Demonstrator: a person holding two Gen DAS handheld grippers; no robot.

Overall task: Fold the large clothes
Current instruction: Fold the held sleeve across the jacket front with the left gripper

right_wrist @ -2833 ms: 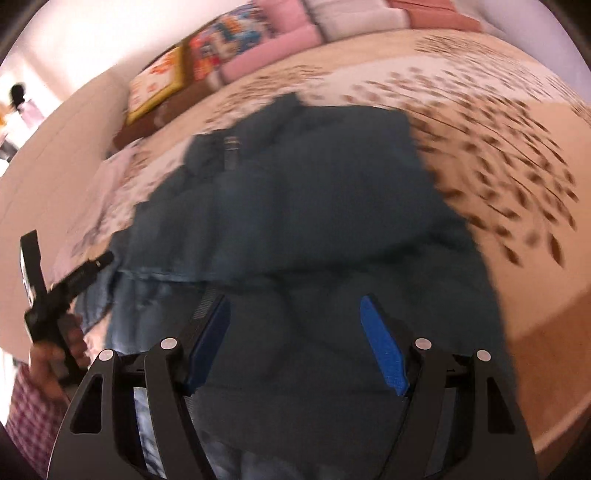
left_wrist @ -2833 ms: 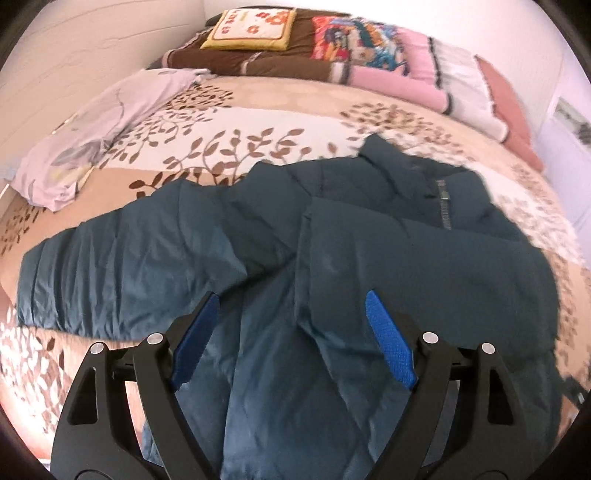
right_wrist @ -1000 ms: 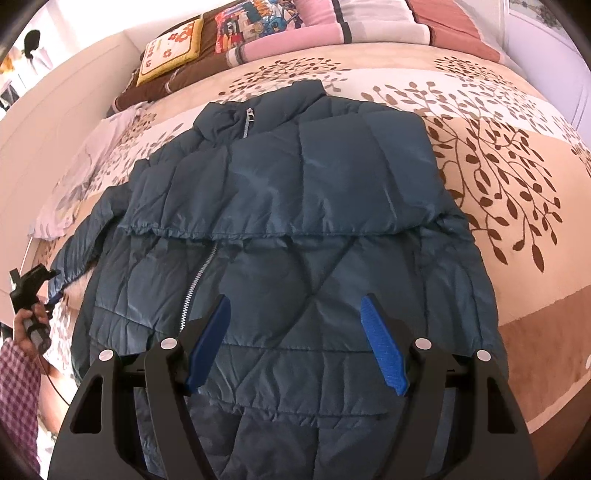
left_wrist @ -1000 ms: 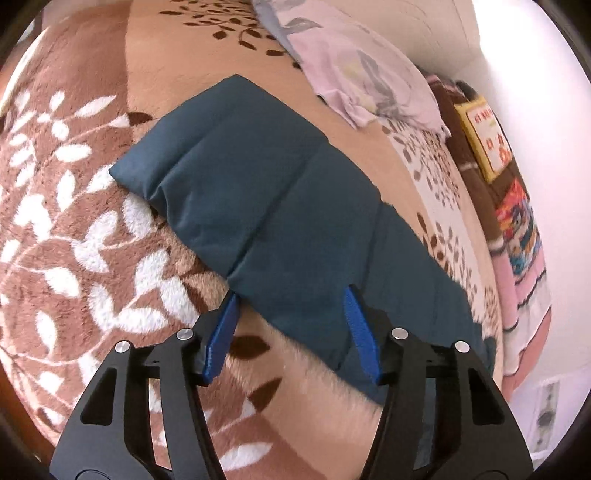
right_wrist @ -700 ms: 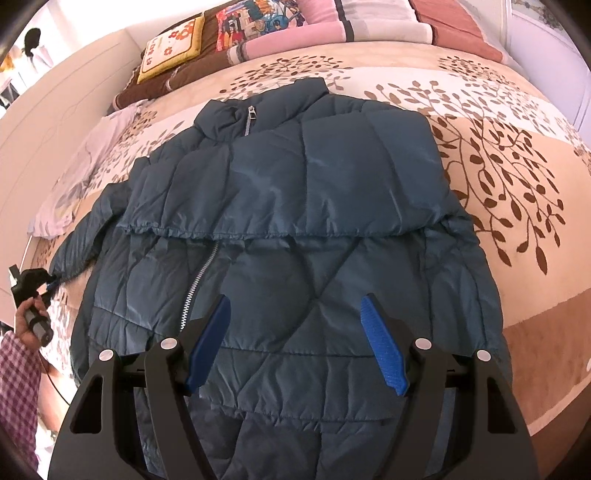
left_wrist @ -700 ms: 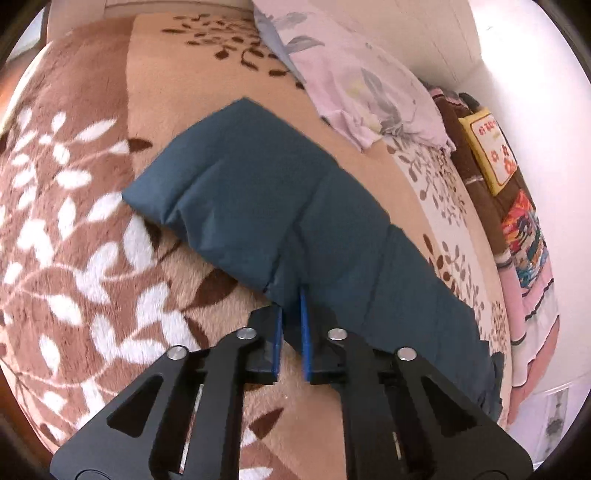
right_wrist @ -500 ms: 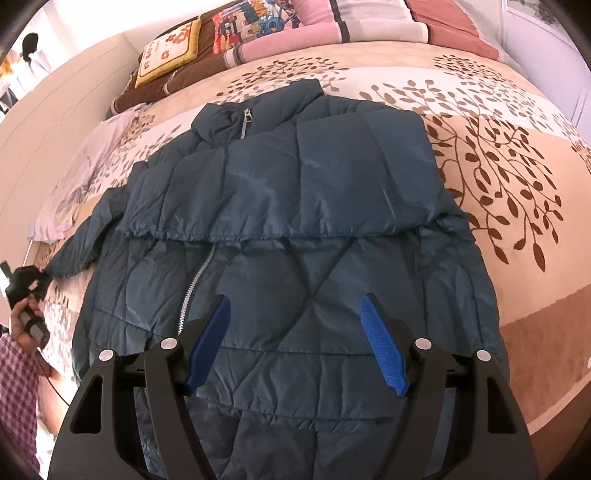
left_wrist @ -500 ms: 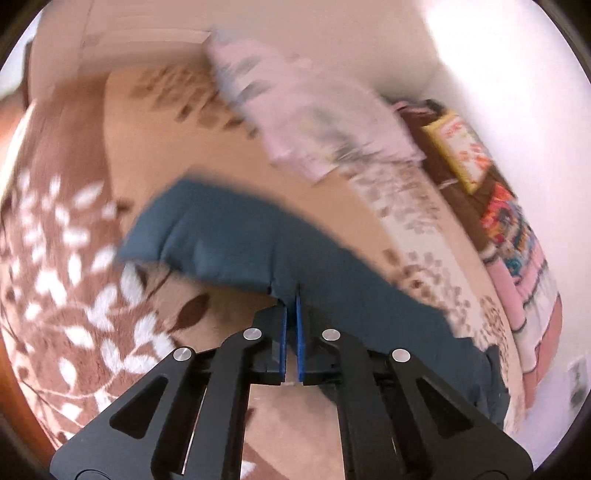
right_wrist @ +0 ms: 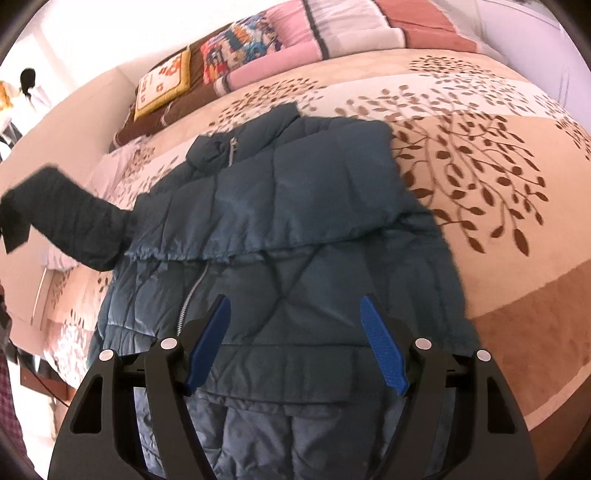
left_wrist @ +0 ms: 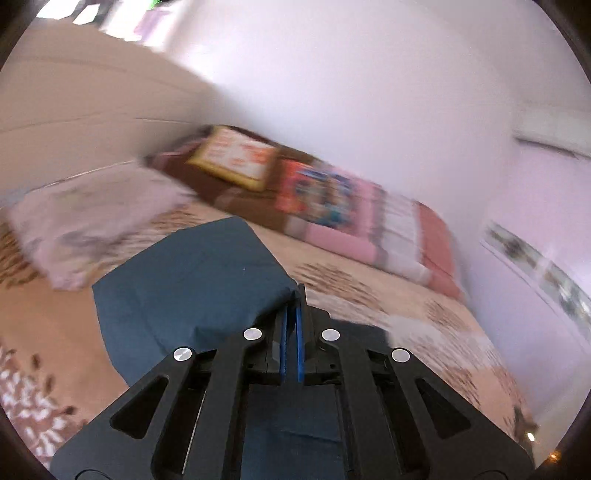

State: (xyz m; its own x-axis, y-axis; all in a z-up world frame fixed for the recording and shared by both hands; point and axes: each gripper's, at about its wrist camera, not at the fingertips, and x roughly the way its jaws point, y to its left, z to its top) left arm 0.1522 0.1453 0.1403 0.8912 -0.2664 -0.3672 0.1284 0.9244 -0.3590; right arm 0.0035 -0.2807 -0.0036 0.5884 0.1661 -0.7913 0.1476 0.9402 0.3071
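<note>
A dark teal puffer jacket (right_wrist: 295, 229) lies front-up on the bed, collar toward the pillows, zipper (right_wrist: 192, 291) on the left half. Its left sleeve (right_wrist: 70, 221) is lifted off the bed and stretches out to the left, seen in the right wrist view. My left gripper (left_wrist: 292, 314) is shut on that sleeve's cuff (left_wrist: 192, 284), which hangs in front of it; this view is blurred. My right gripper (right_wrist: 295, 339) is open, hovering above the jacket's lower front with nothing between its fingers.
The bedspread (right_wrist: 498, 177) has a brown leaf print. A row of pillows and folded blankets (right_wrist: 295, 33) lines the head of the bed. A pale lilac pillow (left_wrist: 85, 221) lies on the left. A white wall (left_wrist: 369, 92) stands behind.
My left gripper closed on the sleeve's cuff and lifted it off the bed, swinging up and rolling. The right gripper drifted slightly over the jacket and stayed open.
</note>
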